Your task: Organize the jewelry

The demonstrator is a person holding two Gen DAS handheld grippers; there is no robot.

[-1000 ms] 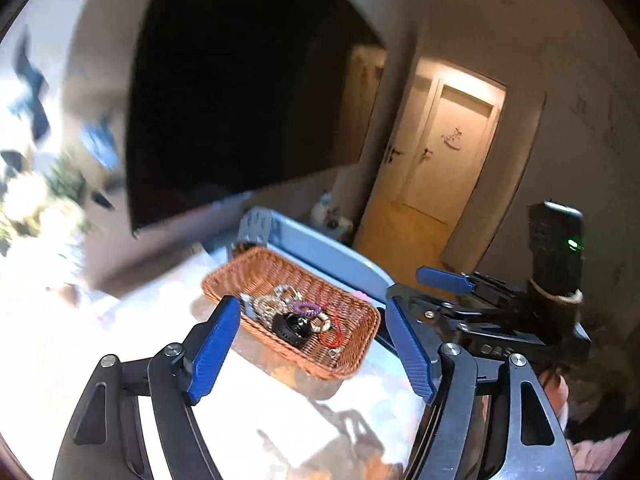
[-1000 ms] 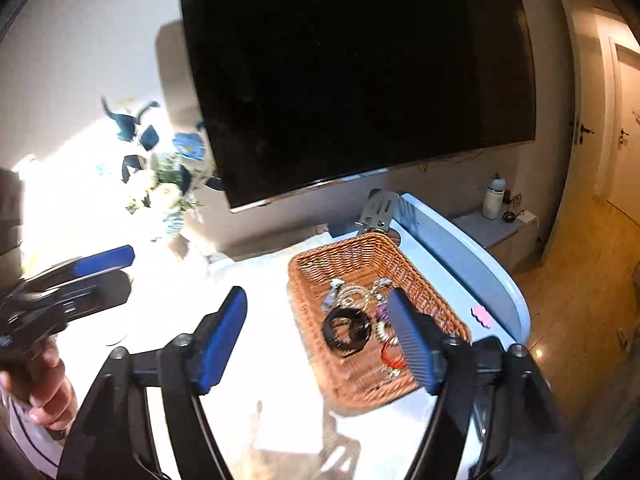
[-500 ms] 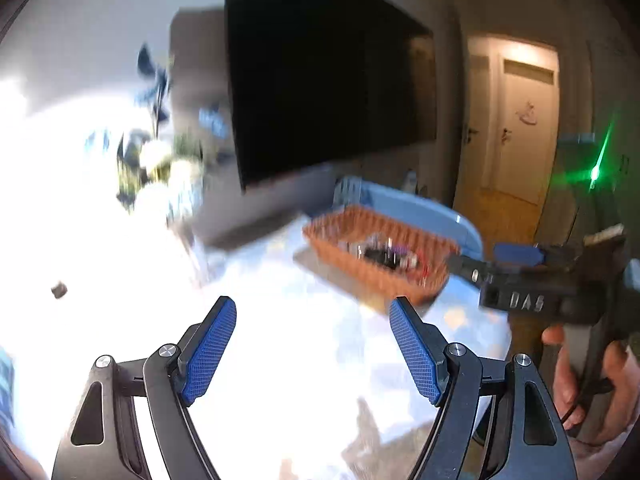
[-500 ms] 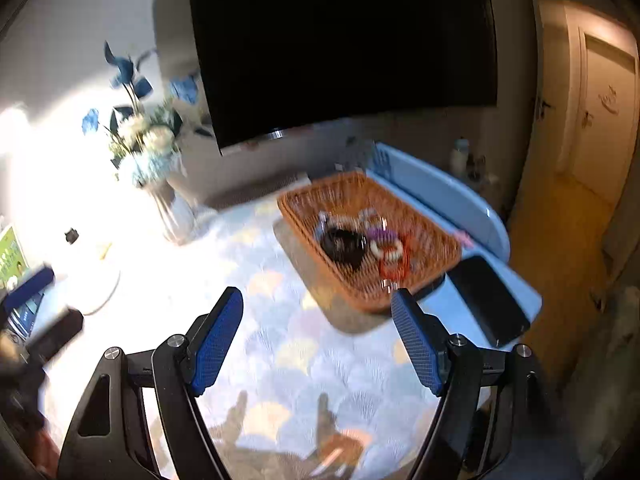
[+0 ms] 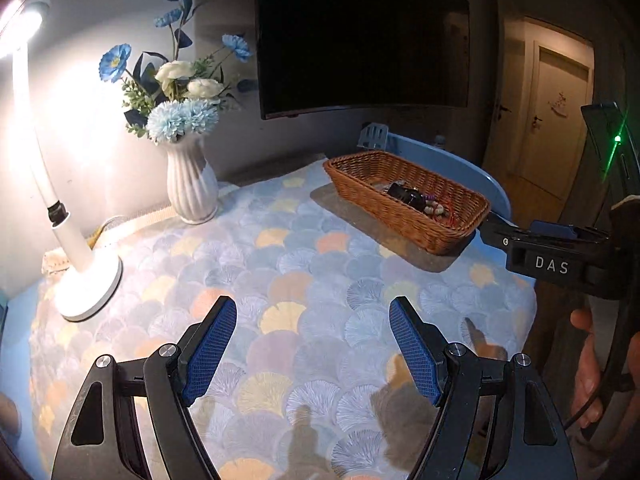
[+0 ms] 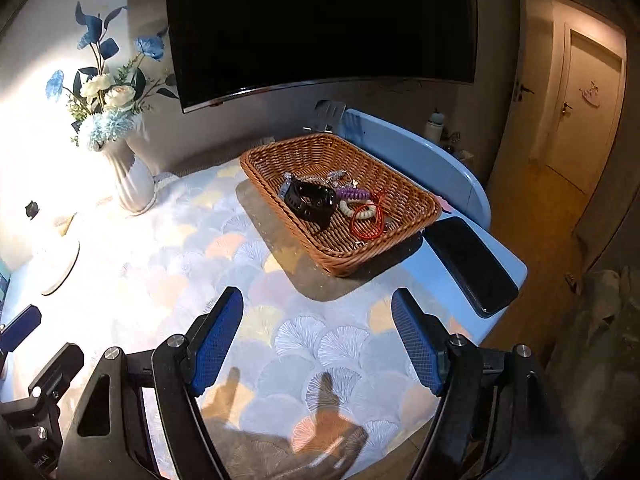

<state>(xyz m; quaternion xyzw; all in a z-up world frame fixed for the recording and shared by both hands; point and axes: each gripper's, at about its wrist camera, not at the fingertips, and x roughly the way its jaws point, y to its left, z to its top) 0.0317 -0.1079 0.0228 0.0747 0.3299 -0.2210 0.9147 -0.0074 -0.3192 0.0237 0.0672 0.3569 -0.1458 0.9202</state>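
A brown wicker basket [image 6: 404, 192] stands at the table's far right, also seen as the basket [image 5: 384, 208] in the left wrist view. Inside lie a black watch [image 6: 312, 200], a purple coil band [image 6: 354, 193], a white bead bracelet [image 6: 360, 212] and a red cord [image 6: 370, 226]. My right gripper [image 6: 316, 312] hovers open over the cloth, short of the basket, nothing between its blue pads. My left gripper [image 5: 312, 316] is open too, empty, above the patterned cloth. The right gripper's body [image 5: 560, 260] shows at the left view's right edge.
A white vase of blue flowers [image 5: 191, 184] and a white desk lamp [image 5: 80, 276] stand at the table's left. A black phone [image 6: 472, 264] lies at the right edge beside the basket. A dark screen [image 6: 320, 24] hangs behind. A scallop-patterned cloth [image 6: 192, 264] covers the table.
Both grippers have sunk and tilted down toward the table. The left view swung left from the basket to the cloth, vase and lamp. Jaws stay open.
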